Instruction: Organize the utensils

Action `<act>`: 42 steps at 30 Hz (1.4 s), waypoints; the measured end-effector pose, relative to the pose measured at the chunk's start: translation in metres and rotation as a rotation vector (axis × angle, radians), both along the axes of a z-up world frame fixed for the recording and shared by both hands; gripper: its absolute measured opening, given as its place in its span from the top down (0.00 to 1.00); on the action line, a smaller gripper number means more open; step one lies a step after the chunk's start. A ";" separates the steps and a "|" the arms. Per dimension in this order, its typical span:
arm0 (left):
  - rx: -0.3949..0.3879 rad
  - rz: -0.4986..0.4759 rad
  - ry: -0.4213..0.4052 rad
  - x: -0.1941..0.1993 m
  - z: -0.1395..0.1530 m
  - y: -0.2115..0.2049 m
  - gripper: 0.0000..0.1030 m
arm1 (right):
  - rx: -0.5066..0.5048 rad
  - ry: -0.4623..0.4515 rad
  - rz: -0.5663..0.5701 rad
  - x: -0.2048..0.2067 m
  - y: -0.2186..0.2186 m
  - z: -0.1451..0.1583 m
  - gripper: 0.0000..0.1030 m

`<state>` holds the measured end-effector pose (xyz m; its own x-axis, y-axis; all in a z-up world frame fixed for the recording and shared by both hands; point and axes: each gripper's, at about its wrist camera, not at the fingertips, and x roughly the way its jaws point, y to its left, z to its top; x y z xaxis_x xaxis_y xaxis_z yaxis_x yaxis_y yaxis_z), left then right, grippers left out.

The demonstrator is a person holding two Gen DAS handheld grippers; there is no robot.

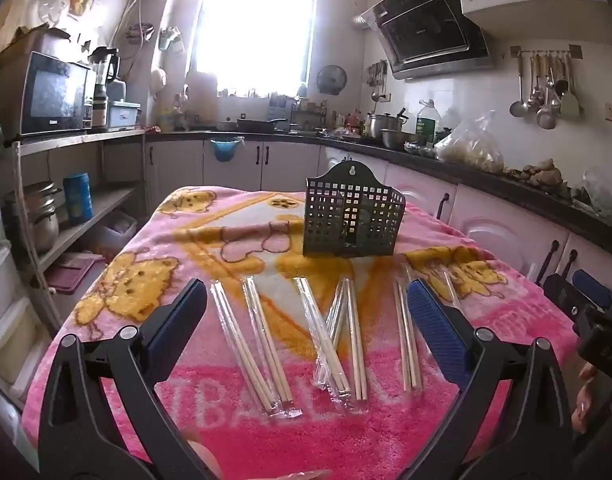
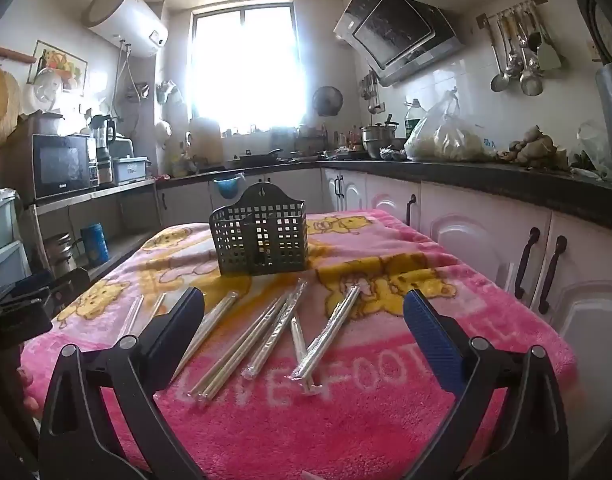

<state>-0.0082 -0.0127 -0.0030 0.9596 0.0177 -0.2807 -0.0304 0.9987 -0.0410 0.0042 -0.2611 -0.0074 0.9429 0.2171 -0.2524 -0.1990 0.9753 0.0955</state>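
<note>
Both tongs, left gripper (image 1: 306,320) and right gripper (image 2: 304,320), hung wide w/ nothing held. Wrapped chopsticks (image 1: 266,344) lay scattered near the blanket's (image 1: 346,432) front edge; holder (image 1: 352,220) stood empty toward its far edge. Nothing sorted yet, I'd say.

Left tool (image 1: 306,312) and right tool (image 2: 304,316) both gape wide, tilted slightly downward.
</note>
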 end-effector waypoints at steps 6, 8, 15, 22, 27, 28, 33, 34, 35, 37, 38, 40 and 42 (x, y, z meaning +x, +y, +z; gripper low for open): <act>-0.049 -0.006 0.031 0.004 0.007 0.008 0.11 | -0.004 0.002 -0.001 0.002 -0.004 -0.002 0.06; -0.048 -0.010 0.032 0.004 0.008 0.007 0.11 | -0.007 -0.009 0.003 -0.001 0.003 0.003 0.06; -0.048 -0.010 0.029 0.002 0.010 0.009 0.11 | -0.005 -0.019 0.004 -0.009 0.004 0.008 0.06; -0.050 -0.012 0.031 0.002 0.011 0.009 0.11 | -0.012 -0.020 0.014 -0.008 0.005 0.004 0.06; -0.055 -0.016 0.031 0.003 0.010 0.008 0.11 | -0.013 -0.019 0.019 -0.008 0.006 0.004 0.06; -0.056 -0.017 0.031 0.003 0.010 0.008 0.11 | -0.014 -0.019 0.019 -0.007 0.007 0.004 0.06; -0.054 -0.018 0.030 0.003 0.010 0.008 0.11 | -0.012 -0.019 0.020 -0.008 0.007 0.004 0.06; -0.054 -0.018 0.030 0.002 0.010 0.008 0.11 | -0.011 -0.019 0.020 -0.008 0.007 0.004 0.06; -0.054 -0.018 0.030 0.002 0.010 0.008 0.11 | -0.011 -0.020 0.021 -0.008 0.008 0.004 0.06; -0.055 -0.019 0.032 0.003 0.011 0.008 0.11 | -0.010 -0.019 0.020 -0.008 0.007 0.004 0.06; -0.055 -0.019 0.031 0.002 0.010 0.008 0.11 | -0.009 -0.019 0.022 -0.008 0.008 0.005 0.06; -0.056 -0.020 0.030 0.002 0.010 0.008 0.11 | -0.010 -0.021 0.021 -0.008 0.007 0.004 0.06; -0.055 -0.020 0.028 0.002 0.010 0.007 0.11 | -0.010 -0.019 0.025 -0.008 0.007 0.005 0.06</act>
